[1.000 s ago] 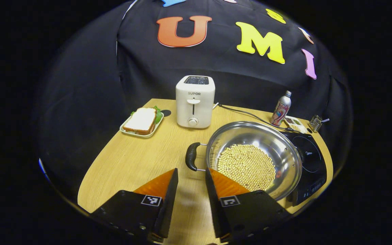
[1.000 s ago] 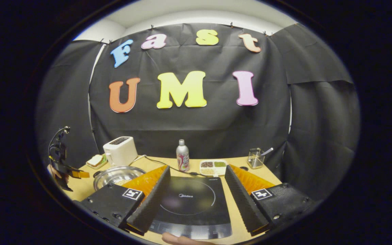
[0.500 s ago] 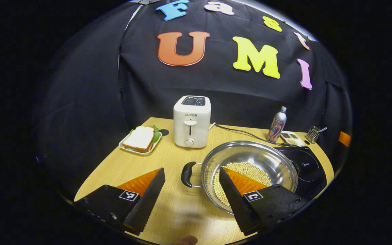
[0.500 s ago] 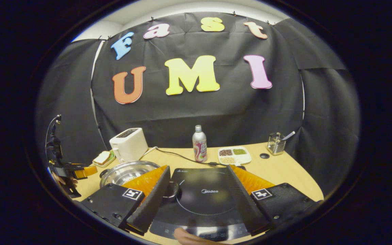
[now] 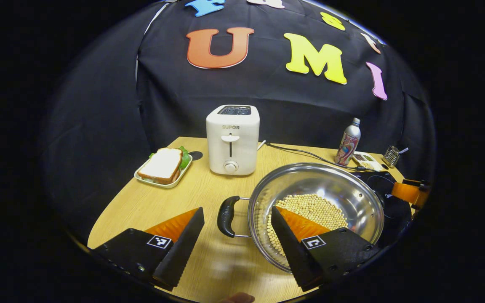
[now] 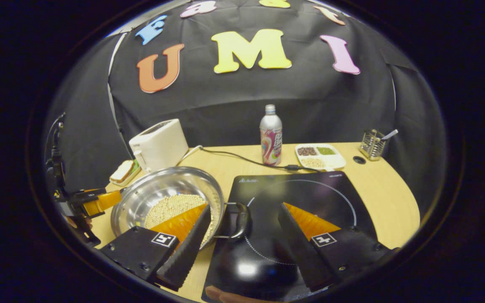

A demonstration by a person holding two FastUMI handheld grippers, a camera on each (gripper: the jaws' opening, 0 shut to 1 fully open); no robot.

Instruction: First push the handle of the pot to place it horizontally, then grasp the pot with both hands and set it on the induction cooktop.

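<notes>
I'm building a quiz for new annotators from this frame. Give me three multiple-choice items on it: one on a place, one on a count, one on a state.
1. Where is the sandwich plate?
A. left of the toaster
B. on the cooktop
C. inside the pot

2. How many black handles does the pot have?
A. one
B. two
C. four

3. The left gripper is:
A. shut on a handle
B. open, straddling a handle
C. shut on the bottle

Answers: 1 A, in the left gripper view it lies left of the toaster. 2 B, each view shows one. 3 B, fingers apart.
</notes>
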